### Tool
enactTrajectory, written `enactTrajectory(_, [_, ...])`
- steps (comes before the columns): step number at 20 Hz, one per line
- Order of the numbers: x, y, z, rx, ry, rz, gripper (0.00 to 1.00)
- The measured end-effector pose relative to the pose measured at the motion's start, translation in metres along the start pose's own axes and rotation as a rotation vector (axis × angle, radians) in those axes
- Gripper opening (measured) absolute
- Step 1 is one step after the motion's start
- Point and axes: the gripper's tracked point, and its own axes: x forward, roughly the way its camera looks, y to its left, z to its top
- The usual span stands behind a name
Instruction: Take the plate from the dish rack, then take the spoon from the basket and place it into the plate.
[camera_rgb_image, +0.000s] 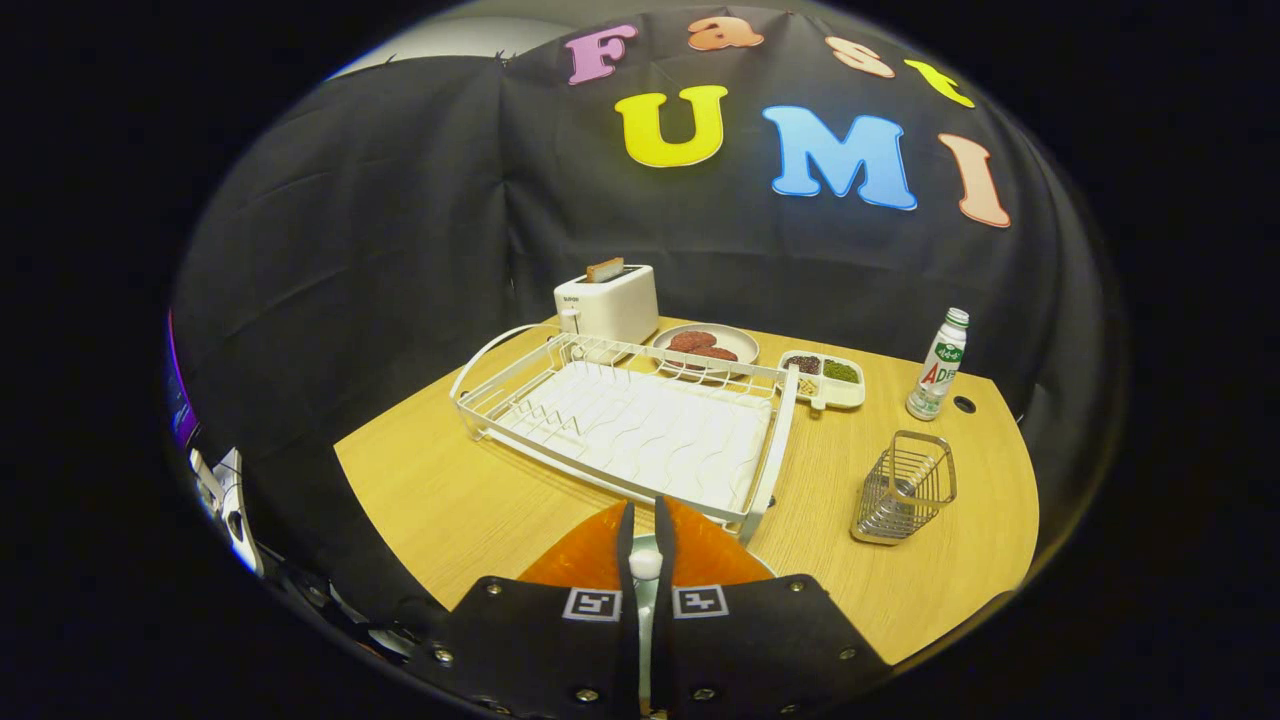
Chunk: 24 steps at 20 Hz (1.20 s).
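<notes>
Orange plate (700, 550) sits under our gripper (645, 520), fingers nearly closed on a white spoon (645, 565); we judge release is next, rack (640, 430) at 12 o'clock.

signs | we see one square black-and-white marker on each finger (590, 605) of the gripper (645, 545), which pinches the white spoon (646, 565) | toaster (607, 300): front mark too small for us | bottle (937, 365): label's red and green print unclear to us

Tool (645, 520) fingers nearly closed, pinching white handle between tips.
</notes>
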Motion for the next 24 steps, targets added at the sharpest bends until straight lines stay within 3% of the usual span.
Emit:
enactTrajectory(5, [0.010,0.002,-0.001,-0.007,0.033,0.019,0.15])
enactTrajectory(11, [0.002,-0.020,0.015,-0.021,0.003,-0.026,0.18])
enactTrajectory(19, [-0.061,-0.097,0.094,0.002,-0.225,-0.227,0.21])
enactTrajectory(24, [-0.116,-0.156,0.142,0.105,-0.358,-0.348,0.21])
